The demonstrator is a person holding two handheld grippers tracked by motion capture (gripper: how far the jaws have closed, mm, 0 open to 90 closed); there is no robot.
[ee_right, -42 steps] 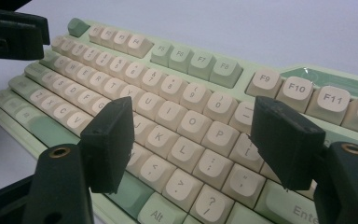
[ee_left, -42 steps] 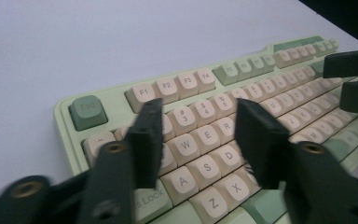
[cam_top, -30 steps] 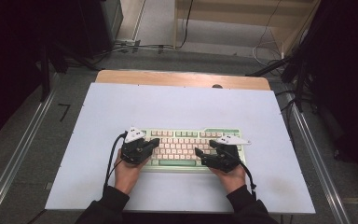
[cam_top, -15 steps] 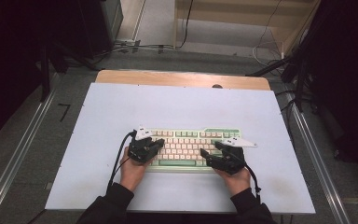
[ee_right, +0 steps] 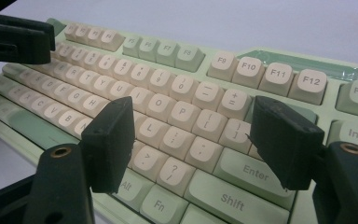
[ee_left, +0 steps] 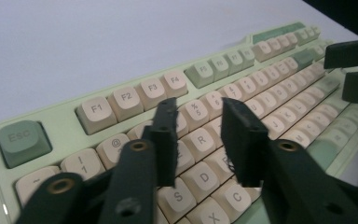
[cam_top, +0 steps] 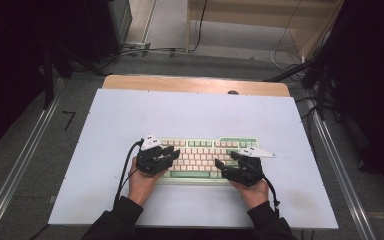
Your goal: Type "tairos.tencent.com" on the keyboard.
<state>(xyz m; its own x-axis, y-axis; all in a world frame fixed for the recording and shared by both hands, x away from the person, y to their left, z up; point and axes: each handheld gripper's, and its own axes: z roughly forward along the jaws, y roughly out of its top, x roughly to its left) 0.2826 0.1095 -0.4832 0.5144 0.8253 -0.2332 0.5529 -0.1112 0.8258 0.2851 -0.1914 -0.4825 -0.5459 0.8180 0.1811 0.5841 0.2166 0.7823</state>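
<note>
The left gripper (cam_top: 169, 151) is held slightly parted and the right gripper (cam_top: 226, 161) widely spread, both empty above the keyboard (cam_top: 207, 149) at lower centre. Bare table (cam_top: 190, 112) is seen around the keyboard, widest toward the upper edge.

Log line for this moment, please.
left gripper: open, over keyboard left half | right gripper: open, over right half | nothing held

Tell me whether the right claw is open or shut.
Open: in the right gripper view the right claw shows a wide gap between its jaws, over the keyboard.
</note>
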